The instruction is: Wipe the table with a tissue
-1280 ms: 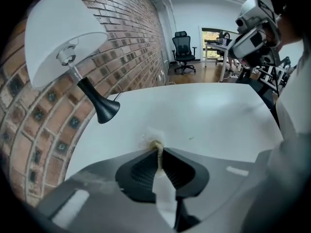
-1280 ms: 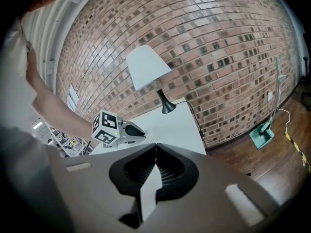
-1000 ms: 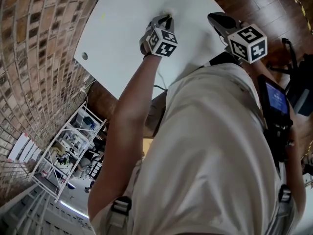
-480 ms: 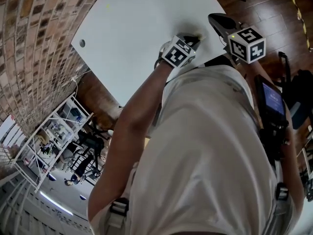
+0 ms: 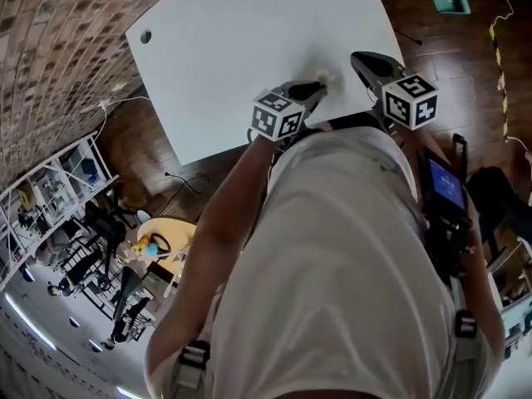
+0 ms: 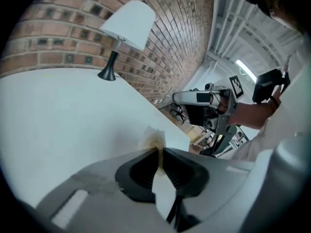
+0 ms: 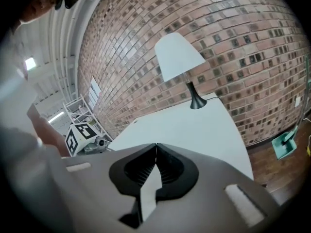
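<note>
A person in a pale, smooth-woven shirt (image 5: 349, 256) leaned over a plain white table (image 5: 249, 40) with a matte, rounded-corner top, a two-jaw gripper in each hand. The left gripper (image 5: 320, 86) had its ribbed black pads clamped on a small crumpled tissue (image 5: 322, 76), whose off-white, faintly yellowed wad pressed against the tabletop close to the table's near edge, at about 1 o'clock in the head view. In the left gripper view the tissue's ragged paper edge stuck out past the jaw tips at 12 o'clock.

The right gripper (image 5: 359, 58), a grey moulded shell with a marker cube (image 5: 410, 100) on its back, stood at 3 o'clock of the tissue, just beside it and not touching it. Its own view showed the two jaws together, tip against tip, with nothing between them.

A small round hole (image 5: 146, 36) marked the tabletop near its far corner, at 10 o'clock in the head view. A lamp (image 7: 179, 57) with a white conical shade and a slim black stem and foot stood at the far end of the table, at 12 o'clock in the right gripper view, before a rough brick wall (image 7: 243, 33). Dark, glossy wooden floor (image 5: 449, 48) lay at 2 o'clock of the table, and a white wire-frame shelf (image 5: 50, 198) stood at 9 o'clock.
</note>
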A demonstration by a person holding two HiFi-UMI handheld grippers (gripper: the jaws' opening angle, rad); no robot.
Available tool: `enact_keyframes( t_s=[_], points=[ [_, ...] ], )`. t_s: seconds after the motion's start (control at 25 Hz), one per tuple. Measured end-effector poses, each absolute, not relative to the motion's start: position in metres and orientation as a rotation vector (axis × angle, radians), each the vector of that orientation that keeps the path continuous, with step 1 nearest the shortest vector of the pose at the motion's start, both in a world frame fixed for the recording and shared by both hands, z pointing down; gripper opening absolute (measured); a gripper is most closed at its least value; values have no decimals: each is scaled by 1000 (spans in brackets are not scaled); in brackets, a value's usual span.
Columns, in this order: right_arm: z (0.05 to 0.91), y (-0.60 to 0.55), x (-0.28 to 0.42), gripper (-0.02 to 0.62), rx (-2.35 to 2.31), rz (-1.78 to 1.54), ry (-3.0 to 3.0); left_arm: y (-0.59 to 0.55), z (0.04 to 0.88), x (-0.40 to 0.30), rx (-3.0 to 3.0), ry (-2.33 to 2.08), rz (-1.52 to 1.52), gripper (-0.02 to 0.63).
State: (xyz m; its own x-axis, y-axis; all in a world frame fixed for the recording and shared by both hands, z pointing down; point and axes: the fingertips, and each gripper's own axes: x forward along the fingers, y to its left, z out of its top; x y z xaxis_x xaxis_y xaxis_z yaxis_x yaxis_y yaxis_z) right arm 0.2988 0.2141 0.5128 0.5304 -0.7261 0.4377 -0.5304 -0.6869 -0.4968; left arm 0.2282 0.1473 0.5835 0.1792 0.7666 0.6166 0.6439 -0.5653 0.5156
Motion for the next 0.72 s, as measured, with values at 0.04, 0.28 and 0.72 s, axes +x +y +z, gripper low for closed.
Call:
enact_keyframes(
  t_s=[0.04, 0.28, 0.72],
  points=[
    [511, 202, 294, 8, -2449, -919, 1072, 133, 581, 224, 2322, 1335, 1303, 41],
    [488, 114, 262, 9, -2390, -875, 1230, 15, 542, 204, 2559, 1028, 1082, 41],
    [448, 26, 154, 9, -2442, -837, 1520, -108, 511, 117, 2682, 595, 764, 41]
  ],
)
